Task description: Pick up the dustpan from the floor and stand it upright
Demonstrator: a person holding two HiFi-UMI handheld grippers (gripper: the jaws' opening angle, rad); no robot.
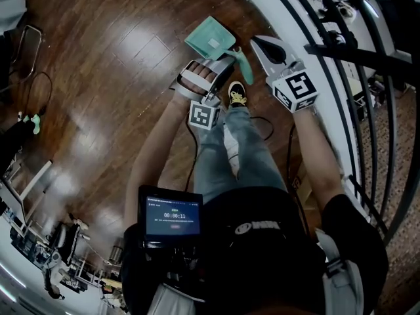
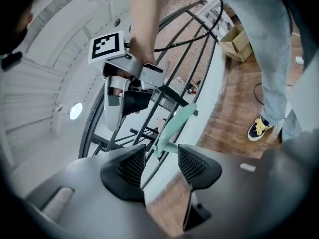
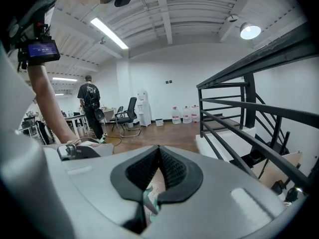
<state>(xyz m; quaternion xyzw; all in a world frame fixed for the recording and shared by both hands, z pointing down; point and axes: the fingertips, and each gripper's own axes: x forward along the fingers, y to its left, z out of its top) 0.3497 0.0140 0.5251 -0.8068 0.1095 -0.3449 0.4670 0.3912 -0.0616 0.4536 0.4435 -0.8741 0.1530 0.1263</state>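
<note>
Dustpan (image 1: 210,38), teal, in right gripper (image 3: 159,158), screen (image 1: 172,216) 00:00:11

We see bright ceiling strip lights (image 3: 107,33) and a round lamp (image 3: 249,31), pale glare on the dark wooden floor (image 1: 85,120), heavy fisheye bending at the edges, and soft blur up close.

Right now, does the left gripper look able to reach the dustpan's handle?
Likely yes: the left gripper has its jaws apart, and the green dustpan handle lies just ahead with nothing between, though the right gripper is shut on it.

Left gripper (image 2: 160,156) agape, right gripper (image 3: 159,158) clamped
</note>
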